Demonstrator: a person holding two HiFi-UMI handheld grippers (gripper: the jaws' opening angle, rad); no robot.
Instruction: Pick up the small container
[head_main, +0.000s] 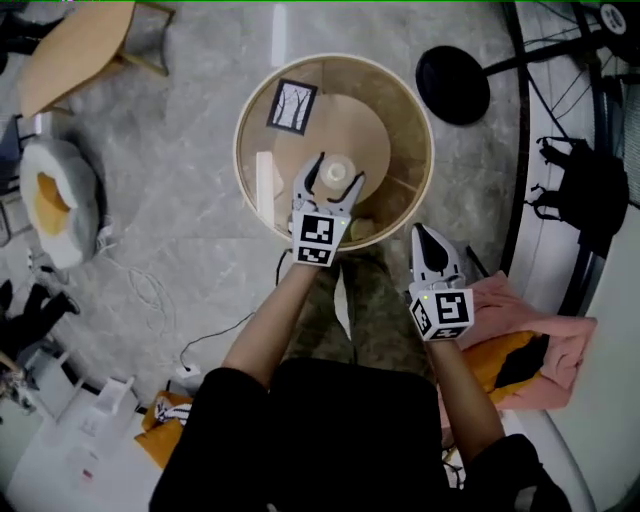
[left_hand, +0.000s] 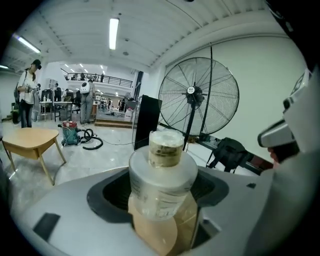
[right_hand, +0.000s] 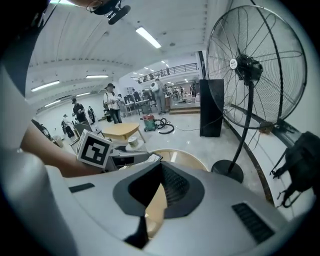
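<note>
The small container (head_main: 337, 169), a clear jar with a pale lid, stands at the middle of the round tan table (head_main: 416, 120). My left gripper (head_main: 334, 181) has a jaw on each side of it and is shut on it. In the left gripper view the small container (left_hand: 162, 172) fills the gap between the jaws, with the tan tabletop showing under it. Whether it is lifted off the table I cannot tell. My right gripper (head_main: 424, 236) hangs at the table's near right rim, shut and holding nothing; its own view shows the right gripper (right_hand: 144, 220) with only the table edge beyond.
On the table lie a framed picture card (head_main: 292, 106) and a white strip (head_main: 265, 186). A standing fan (right_hand: 255, 65) with its black base (head_main: 453, 85) is at the right. A pink cloth (head_main: 525, 325) lies near the right. A small wooden table (head_main: 75, 50) stands far left.
</note>
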